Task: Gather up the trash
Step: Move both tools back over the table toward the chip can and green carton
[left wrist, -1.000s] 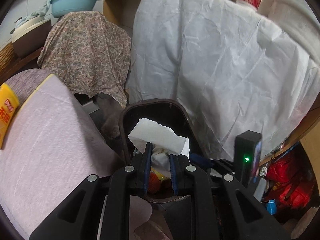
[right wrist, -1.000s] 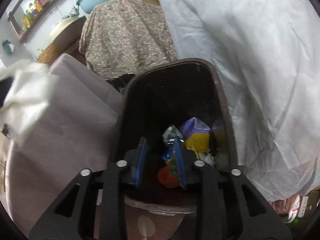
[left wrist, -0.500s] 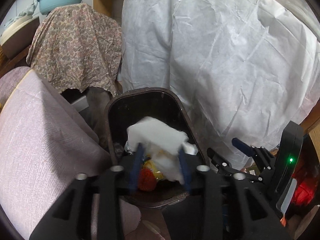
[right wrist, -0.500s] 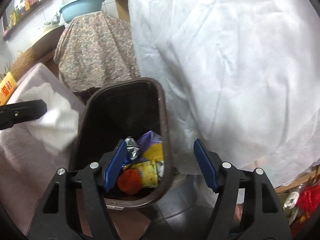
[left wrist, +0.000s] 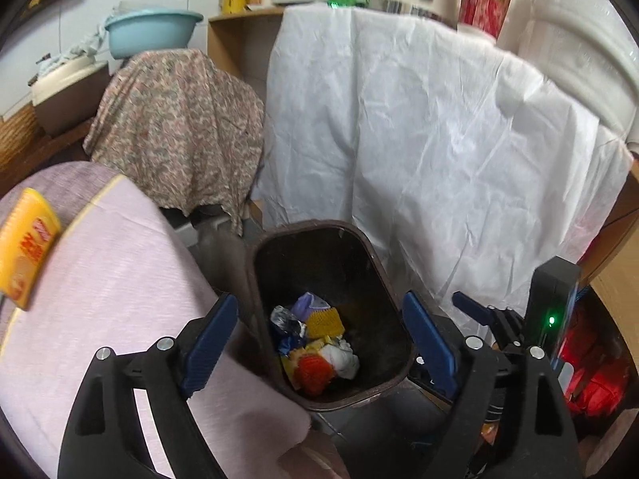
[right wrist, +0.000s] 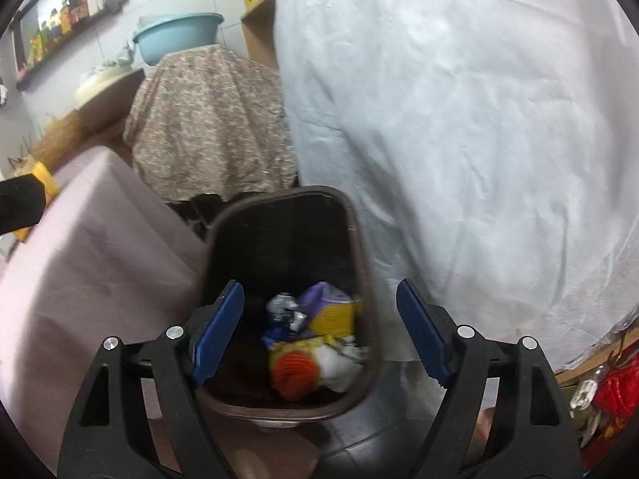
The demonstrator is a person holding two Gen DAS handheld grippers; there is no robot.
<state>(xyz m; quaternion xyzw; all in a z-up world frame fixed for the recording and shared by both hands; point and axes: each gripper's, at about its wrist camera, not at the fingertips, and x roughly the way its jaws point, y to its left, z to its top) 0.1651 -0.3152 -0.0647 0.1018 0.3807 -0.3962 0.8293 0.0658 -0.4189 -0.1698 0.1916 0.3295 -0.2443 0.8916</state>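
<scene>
A dark brown trash bin [left wrist: 383, 279] stands on the floor beside the table; it also shows in the right wrist view [right wrist: 355, 235]. Inside lie a crumpled white tissue [left wrist: 343, 361], an orange-red item [left wrist: 313, 371], yellow wrappers [left wrist: 323, 321] and a purple packet [left wrist: 309, 303]. My left gripper [left wrist: 319, 343] is open and empty above the bin. My right gripper [right wrist: 319, 331] is open and empty above the bin too. A yellow snack packet [left wrist: 24, 247] lies on the table at the left.
The table has a pink-grey cloth [left wrist: 100, 279]. A white sheet [left wrist: 419, 139] hangs over furniture behind the bin. A floral cloth [left wrist: 179, 119] covers something at the back left, with a blue basin [left wrist: 151, 30] above. Red bags [left wrist: 591, 375] lie at the lower right.
My left gripper opened and let go of the white tissue, which fell into the bin. My right gripper opened wide as well. Both grippers pulled back and up from the bin.
</scene>
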